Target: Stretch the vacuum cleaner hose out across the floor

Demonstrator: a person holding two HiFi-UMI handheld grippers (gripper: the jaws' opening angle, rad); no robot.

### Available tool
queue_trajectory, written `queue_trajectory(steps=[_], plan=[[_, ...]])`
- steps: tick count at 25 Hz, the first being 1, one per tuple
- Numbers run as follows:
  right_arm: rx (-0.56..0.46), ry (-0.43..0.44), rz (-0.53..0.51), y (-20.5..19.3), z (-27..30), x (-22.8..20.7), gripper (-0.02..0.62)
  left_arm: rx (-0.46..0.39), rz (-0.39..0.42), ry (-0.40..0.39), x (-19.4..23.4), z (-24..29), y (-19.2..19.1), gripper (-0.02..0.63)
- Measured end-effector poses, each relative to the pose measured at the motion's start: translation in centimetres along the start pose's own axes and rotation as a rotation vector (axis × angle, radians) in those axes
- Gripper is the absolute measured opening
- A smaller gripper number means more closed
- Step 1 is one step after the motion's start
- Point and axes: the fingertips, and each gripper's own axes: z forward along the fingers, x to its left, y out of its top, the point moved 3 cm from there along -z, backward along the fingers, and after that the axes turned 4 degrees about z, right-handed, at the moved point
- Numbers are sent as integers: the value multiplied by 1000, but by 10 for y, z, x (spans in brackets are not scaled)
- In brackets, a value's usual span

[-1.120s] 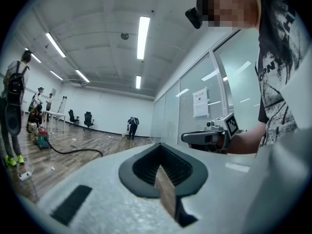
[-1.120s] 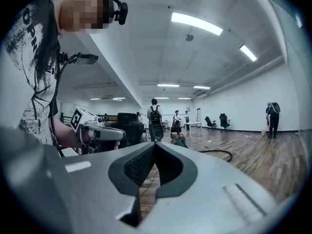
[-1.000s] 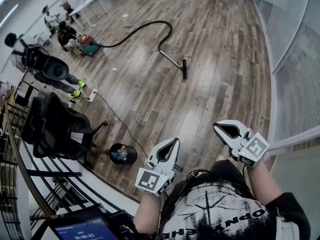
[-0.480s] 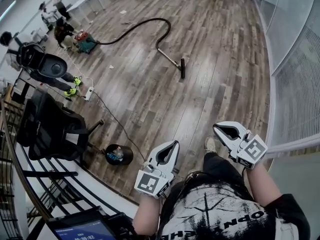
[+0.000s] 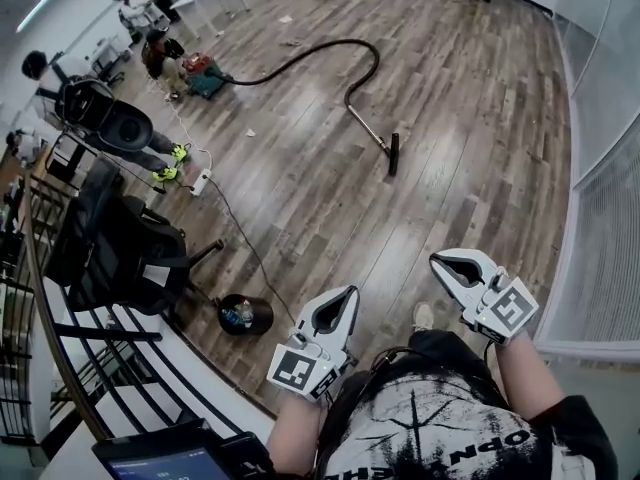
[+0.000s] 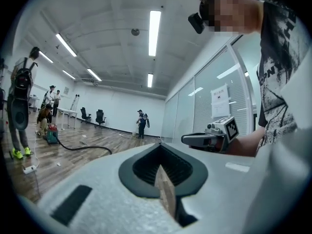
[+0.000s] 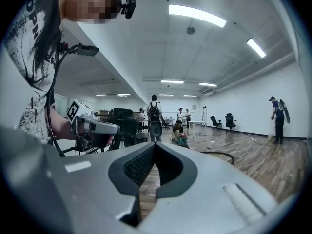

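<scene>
The vacuum cleaner stands far off at the back left of the wooden floor. Its black hose loops right, then runs down the wand to the floor head. Both grippers are held level in front of the person's body, far from the hose. In the head view the left gripper and the right gripper are both shut with nothing between their jaws. The left gripper view shows its shut jaws, the hose and the cleaner in the distance. The right gripper view shows the cleaner and a stretch of hose.
A black office chair, a round black bin and a power strip with its cable lie at the left. Several people stand near the cleaner, one with a backpack. A glass wall runs along the right, a railing at lower left.
The hose, cleaner and chair sit lower and further right in the head view, as the person has moved across the floor. Both grippers keep their pose and stay shut.
</scene>
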Motion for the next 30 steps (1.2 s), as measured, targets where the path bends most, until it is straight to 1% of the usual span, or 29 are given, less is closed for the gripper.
queue_trajectory(steps=[2,7,9,11,13,17,20,23,26,28,30], plan=[[-22,6,-37,3,-4,-29,6,-4,3,13,4,24,7,0],[-24,-12,38,13,-20,-101,6,-2,19,32,12,88,17,0],[-30,-13,35,7,-26,-126,6,-4,21,36,15,112,20,0],[-48,-7,6,1,-32,-149,6,-7,21,40,17,135,24,0],[-53,-8,9,-3,-37,-168,6,-6,19,35,16,155,25,0],[-58,-7,20,-7,-44,-197,6,13,27,13,9,188,26,0],[-57,-3,31,-11,-42,-217,6,20,39,14,10,208,26,0],[-55,10,64,-11,-36,-221,6,35,40,21,13,214,25,0],[-51,24,75,-15,-33,-224,6,45,26,32,16,217,23,0],[-33,28,107,-19,-25,-227,6,54,19,38,23,219,20,0],[-42,29,154,-15,-14,-232,6,65,16,38,32,224,16,0]])
